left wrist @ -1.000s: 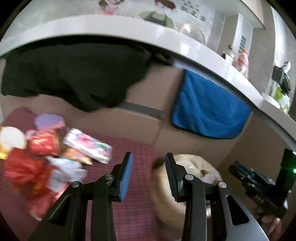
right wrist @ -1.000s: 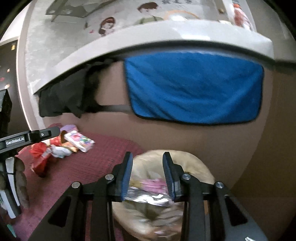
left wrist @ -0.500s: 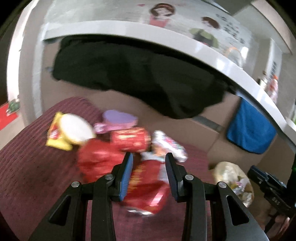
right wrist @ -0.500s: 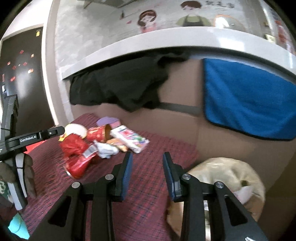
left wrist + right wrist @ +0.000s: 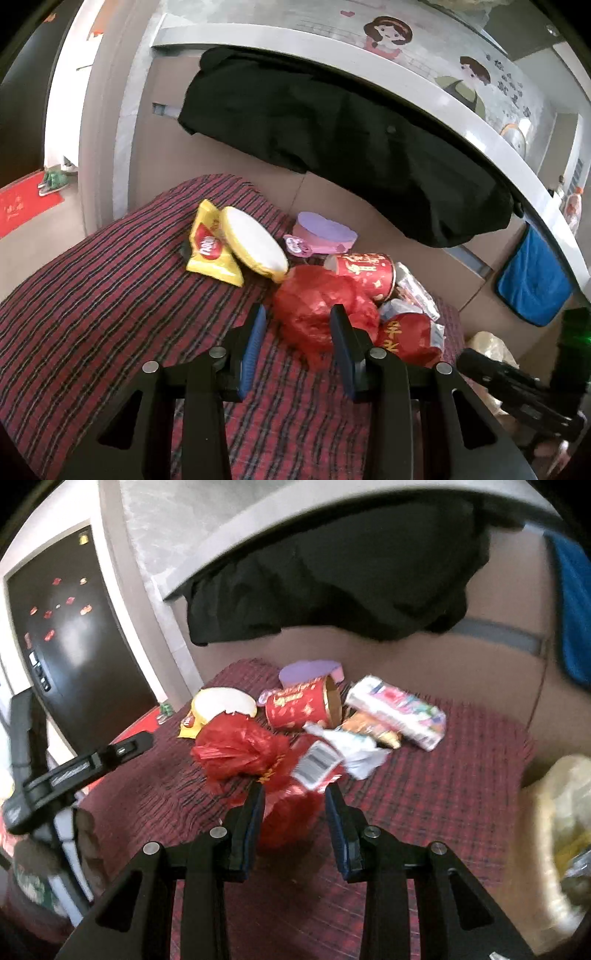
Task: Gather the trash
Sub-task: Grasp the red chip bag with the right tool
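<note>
The trash is still lying in one heap on the striped red cloth (image 5: 110, 302), so most of the collecting is, by my judgement, still ahead. A pale bag (image 5: 557, 834) at three o'clock in the right wrist view is already holding some wrappers, which suggests that a part of the job is done.

The left claw (image 5: 299, 345) is standing partly open and holding nothing; the crumpled red plastic bag (image 5: 317, 314) is lying just past its tips, between twelve and one o'clock. The right claw (image 5: 295, 825) is likewise partly open and empty, with the red foil packet (image 5: 291, 812) showing between its fingers, though I cannot tell whether the pads are touching it.

Still waiting in the heap are the yellow snack packet (image 5: 208, 247), the white round lid (image 5: 255, 245), the purple box (image 5: 325, 232), the red paper cup (image 5: 364, 271) lying on its side, the colourful flat packet (image 5: 397, 710) and the crumpled white paper (image 5: 354, 753).

The left wrist view is showing the yellow snack packet whole, at eleven o'clock of the heap, and the right claw's black frame at four o'clock. The right wrist view is hiding most of that packet behind the lid, but it is showing the barcode label (image 5: 317, 762) on the foil packet, the cup's open mouth, the pale bag clearly, and the left claw's frame at nine o'clock.
</note>
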Motion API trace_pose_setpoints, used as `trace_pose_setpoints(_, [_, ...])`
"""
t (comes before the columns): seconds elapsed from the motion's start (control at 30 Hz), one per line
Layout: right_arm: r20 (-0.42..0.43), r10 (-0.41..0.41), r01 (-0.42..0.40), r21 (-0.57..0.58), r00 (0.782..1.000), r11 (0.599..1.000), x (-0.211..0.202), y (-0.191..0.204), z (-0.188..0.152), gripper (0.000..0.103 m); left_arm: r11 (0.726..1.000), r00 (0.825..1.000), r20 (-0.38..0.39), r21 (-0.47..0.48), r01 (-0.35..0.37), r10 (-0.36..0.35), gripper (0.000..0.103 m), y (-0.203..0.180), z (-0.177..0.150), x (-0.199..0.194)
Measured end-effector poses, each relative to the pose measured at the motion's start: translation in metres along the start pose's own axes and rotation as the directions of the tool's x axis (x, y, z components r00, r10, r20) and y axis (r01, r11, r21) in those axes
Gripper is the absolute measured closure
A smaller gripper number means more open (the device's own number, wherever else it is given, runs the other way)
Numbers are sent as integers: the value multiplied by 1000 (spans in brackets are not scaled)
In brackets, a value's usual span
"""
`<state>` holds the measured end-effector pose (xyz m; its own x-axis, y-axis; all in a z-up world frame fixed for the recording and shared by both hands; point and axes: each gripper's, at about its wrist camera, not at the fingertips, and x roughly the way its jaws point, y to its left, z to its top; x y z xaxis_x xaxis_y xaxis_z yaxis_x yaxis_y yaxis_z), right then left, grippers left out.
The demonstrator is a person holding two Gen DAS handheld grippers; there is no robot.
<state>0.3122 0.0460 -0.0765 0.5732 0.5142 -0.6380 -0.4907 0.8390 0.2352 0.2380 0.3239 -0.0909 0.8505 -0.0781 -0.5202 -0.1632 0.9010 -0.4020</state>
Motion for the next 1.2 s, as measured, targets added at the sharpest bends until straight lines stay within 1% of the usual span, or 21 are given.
trace_pose_setpoints(0.07, [-26, -28, 29, 19, 999, 999, 16, 2, 0, 70, 1000, 1000, 0, -8, 7, -7, 65, 8, 0, -2])
trace_pose_setpoints(0.1, [-40, -34, 35, 32, 999, 999, 23, 4, 0, 65, 1000, 1000, 1, -14, 10, -10, 65, 13, -1, -2])
trace_pose_setpoints(0.13, [-42, -33, 35, 49, 999, 998, 30, 5, 0, 62, 1000, 1000, 0, -21, 11, -11, 65, 18, -2, -2])
trace_pose_setpoints(0.23, [-56, -53, 56, 48, 997, 997, 47, 9, 1, 62, 999, 1000, -11, -34, 16, -16, 65, 26, -3, 1])
trace_pose_setpoints(0.3, [-57, -42, 45, 49, 997, 998, 55, 9, 0, 60, 999, 1000, -21, -40, 21, -22, 65, 29, -5, 4])
trace_pose_setpoints(0.4, [-66, -19, 23, 65, 998, 998, 64, 7, 2, 55, 998, 999, -31, -49, 29, -31, 65, 31, -5, 9])
trace_pose_setpoints(0.5, [-80, 10, -2, 97, 997, 995, 65, 4, 1, 55, 998, 999, -31, -58, 34, -35, 65, 33, -4, 10])
trace_pose_setpoints(0.57, [-97, 49, -37, 124, 994, 992, 62, 3, -1, 55, 998, 999, -24, -57, 29, -30, 65, 34, -2, 10])
trace_pose_setpoints(0.63, [-127, 102, -82, 148, 987, 986, 62, 4, -3, 55, 998, 999, -24, -60, 27, -28, 65, 37, -1, 9])
trace_pose_setpoints(0.67, [-133, 114, -93, 156, 984, 983, 60, 6, -3, 55, 998, 999, -26, -59, 27, -28, 65, 38, -1, 8])
trace_pose_setpoints(0.73, [-122, 150, -130, 156, 981, 979, 52, 10, -4, 54, 998, 999, -29, -53, 24, -25, 65, 40, -1, 6])
trace_pose_setpoints(0.83, [-141, 156, -137, 133, 978, 982, 51, 17, -8, 54, 999, 999, -34, -45, 24, -26, 65, 41, -2, 3])
trace_pose_setpoints(0.93, [-137, 188, -163, 175, 973, 971, 59, 14, -9, 54, 999, 999, -41, -45, 31, -32, 65, 41, -4, 1])
trace_pose_setpoints(1.1, [-149, 205, -180, 162, 967, 970, 73, 18, -6, 54, 998, 998, -53, -49, 31, -33, 65, 41, -4, -6])
trace_pose_setpoints(1.17, [-158, 199, -178, 135, 967, 975, 75, 24, -4, 55, 998, 997, -68, -46, 43, -47, 65, 38, -6, -8])
trace_pose_setpoints(1.2, [-154, 183, -167, 112, 971, 980, 74, 28, -3, 59, 998, 996, -74, -43, 49, -52, 65, 37, -7, -9])
